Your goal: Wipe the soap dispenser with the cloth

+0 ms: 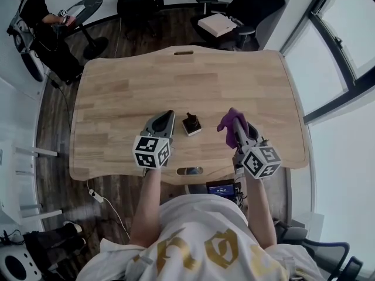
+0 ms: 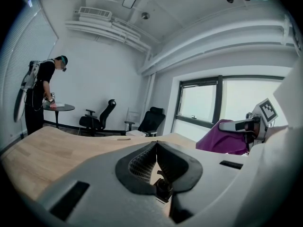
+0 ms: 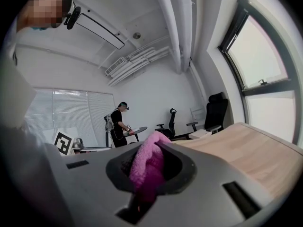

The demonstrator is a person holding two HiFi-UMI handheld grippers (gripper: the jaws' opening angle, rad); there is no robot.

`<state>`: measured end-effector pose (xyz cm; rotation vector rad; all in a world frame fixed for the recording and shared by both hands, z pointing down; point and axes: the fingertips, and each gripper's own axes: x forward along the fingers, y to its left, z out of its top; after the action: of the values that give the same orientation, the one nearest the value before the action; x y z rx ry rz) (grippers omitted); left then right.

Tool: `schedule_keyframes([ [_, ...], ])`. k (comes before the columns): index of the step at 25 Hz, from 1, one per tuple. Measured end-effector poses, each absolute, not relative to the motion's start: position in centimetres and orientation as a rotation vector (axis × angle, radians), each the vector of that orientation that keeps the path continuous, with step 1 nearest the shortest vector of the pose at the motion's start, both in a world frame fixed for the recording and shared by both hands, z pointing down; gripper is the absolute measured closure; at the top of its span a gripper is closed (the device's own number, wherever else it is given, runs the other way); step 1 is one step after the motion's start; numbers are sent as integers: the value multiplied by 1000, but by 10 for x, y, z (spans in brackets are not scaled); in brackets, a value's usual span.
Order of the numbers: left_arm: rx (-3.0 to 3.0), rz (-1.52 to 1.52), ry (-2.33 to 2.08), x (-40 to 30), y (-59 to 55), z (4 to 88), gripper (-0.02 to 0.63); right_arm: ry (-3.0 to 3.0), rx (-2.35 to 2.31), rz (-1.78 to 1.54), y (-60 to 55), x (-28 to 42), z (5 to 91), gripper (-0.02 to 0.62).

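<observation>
Nearest the person, the left hand-held gripper (image 1: 169, 117) hovers low over the wooden surface (image 1: 193, 81). Its jaws are pressed together with nothing between them. Level with it on the other side, the right hand-held gripper (image 1: 237, 123) is clamped on a purple cloth (image 1: 227, 122), which bunches up between the pads and spills over the tips.

Between the two, touched by neither, the soap dispenser (image 1: 191, 124) stands upright near the front edge of the surface. It is a small dark pump bottle on a pale base. The cloth is near it but plainly apart from it.

The rest of the surface is bare wood. Beyond it are office chairs (image 1: 136, 2), and another person (image 1: 41, 13) stands at a small round table in the far corner.

The wiping itself does not seem to have started, and this looks like the approach. The next move probably calls for bringing the cloth across to the dispenser's side. The empty left gripper may need to steady the light bottle so that it does not slide or tip under the rubbing.
</observation>
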<state>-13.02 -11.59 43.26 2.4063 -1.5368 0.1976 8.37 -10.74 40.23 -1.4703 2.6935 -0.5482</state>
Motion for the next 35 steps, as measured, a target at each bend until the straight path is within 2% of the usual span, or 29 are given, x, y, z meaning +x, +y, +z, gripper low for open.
schedule_keyframes([
  [24,2344,345,-1358,-124,-127,540,591,2833,-1458,-818,-142,64,501,568],
  [28,2337,357,-1290,-117,-128,556,514,2863,-1445,-847,-150,58,513,568],
  [32,2354,392,-1234,-111,-128,568,480,2897,-1417,-882,-156,49,523,568],
  [35,2348,376,-1180,-106,-127,579,428,2916,-1402,-911,-157,45,533,568],
])
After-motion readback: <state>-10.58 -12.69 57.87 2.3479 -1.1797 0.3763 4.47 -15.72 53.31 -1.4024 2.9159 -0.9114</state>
